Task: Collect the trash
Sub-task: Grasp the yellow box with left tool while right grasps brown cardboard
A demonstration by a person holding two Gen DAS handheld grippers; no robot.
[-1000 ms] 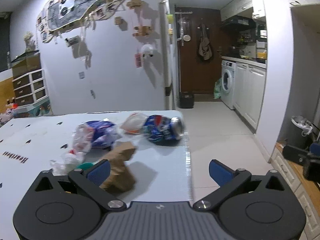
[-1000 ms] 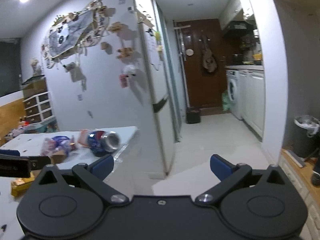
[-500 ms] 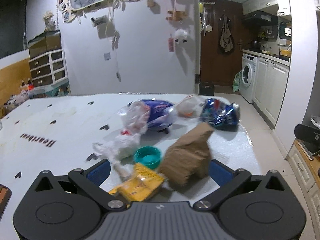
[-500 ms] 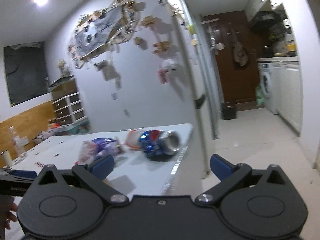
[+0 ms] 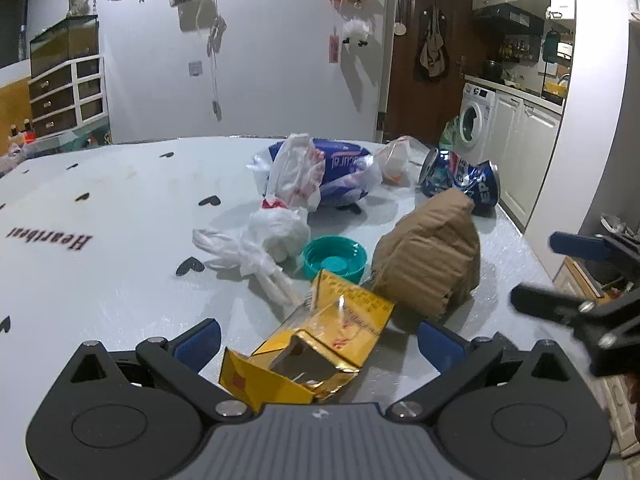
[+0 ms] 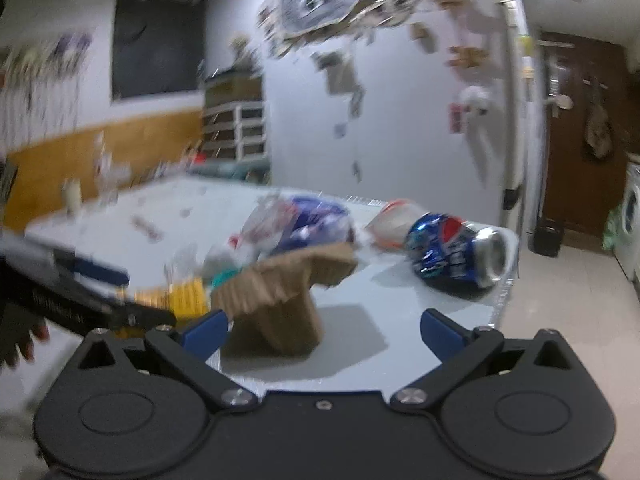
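The left gripper [image 5: 318,338] has its blue-padded fingers [image 5: 198,338] spread wide, with the torn yellow carton [image 5: 304,354] lying between them on the tabletop [image 5: 100,248]; whether either pad touches the carton cannot be told. The right gripper [image 6: 322,330] is likewise spread wide and holds nothing; its left finger [image 6: 206,330] sits just beside the crumpled brown paper bag [image 6: 280,300], though the view is blurred and contact cannot be told. The trash lies gathered near the tabletop's right edge: one yellow carton, one brown paper bag [image 5: 430,258], one teal lid [image 5: 334,256] lying open side up, one crushed blue Pepsi can [image 5: 460,180] on its side toward the far corner, one blue-printed plastic package [image 5: 342,172], and three crumpled pale plastic bags, namely a twisted white one [image 5: 264,246] touching the lid, a red-printed one [image 5: 294,178] draped over the blue package, and a smaller one [image 5: 396,160] beside the can.
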